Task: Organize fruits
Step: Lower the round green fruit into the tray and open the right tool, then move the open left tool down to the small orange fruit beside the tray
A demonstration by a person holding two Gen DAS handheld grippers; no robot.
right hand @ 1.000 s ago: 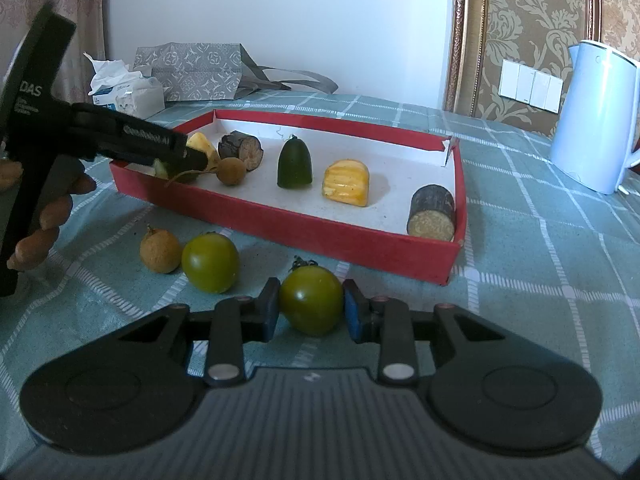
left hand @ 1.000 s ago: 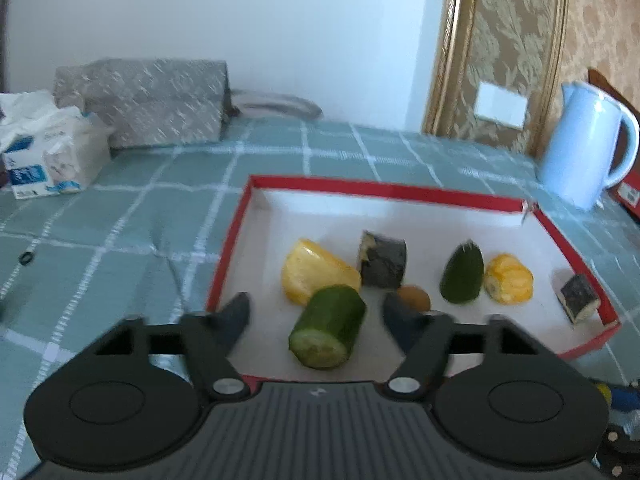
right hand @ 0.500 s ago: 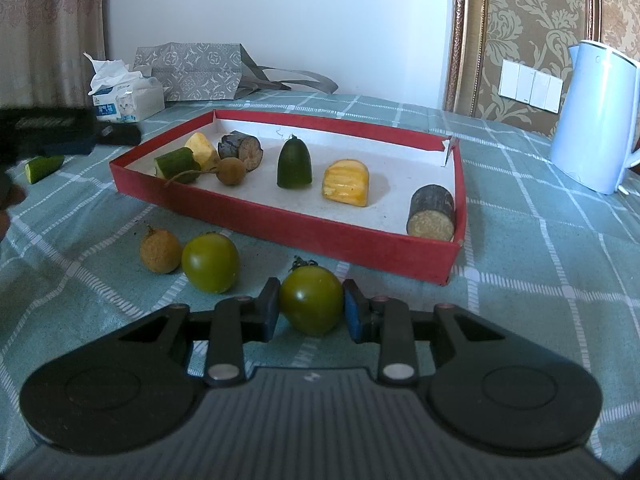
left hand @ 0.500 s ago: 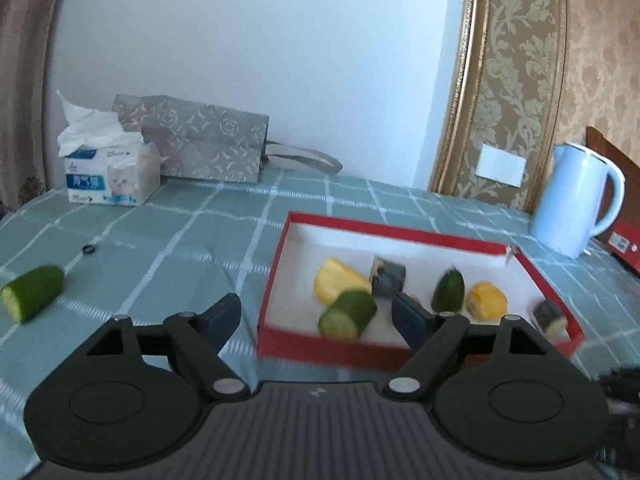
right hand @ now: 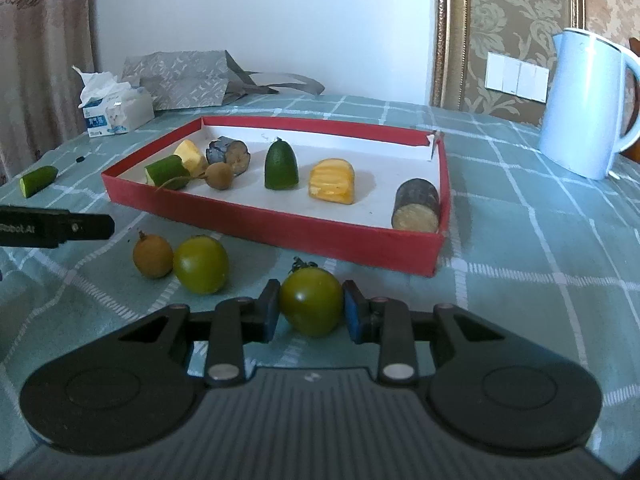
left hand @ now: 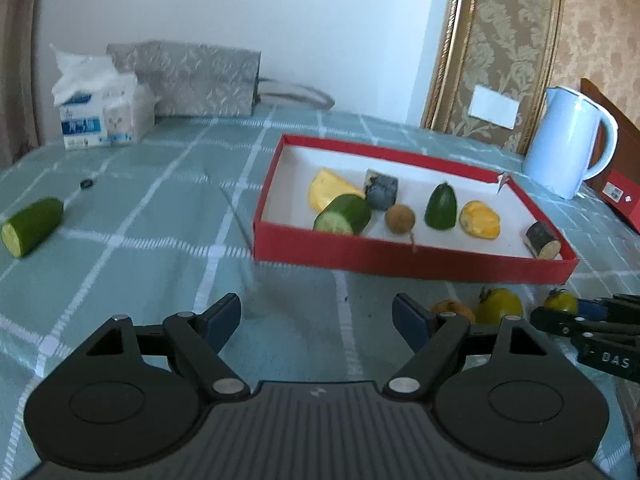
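Note:
A red tray (left hand: 400, 248) with a white floor holds a cucumber piece (left hand: 344, 214), a longan (left hand: 400, 219), yellow chunks and dark chunks. My left gripper (left hand: 316, 316) hovers open over the tablecloth in front of the tray, with nothing between its fingers. One of its fingers (right hand: 80, 227) shows at the left edge of the right wrist view. My right gripper (right hand: 310, 312) is shut on a green tomato (right hand: 311, 302) resting on the cloth before the tray (right hand: 280, 228). Left of it lie another green tomato (right hand: 201, 264) and a longan (right hand: 153, 256). A second cucumber piece (left hand: 32, 226) lies far left.
A pale blue kettle (left hand: 568, 144) stands right of the tray, and a red box (left hand: 620, 200) lies beyond it. A tissue pack (left hand: 104, 116) and a grey bag (left hand: 188, 80) sit at the back left. A small black ring (left hand: 86, 183) lies near the loose cucumber.
My left gripper has pulled back out of the tray, leaving the cucumber piece inside, and its jaws stand wider. The right gripper and its tomato have not moved.

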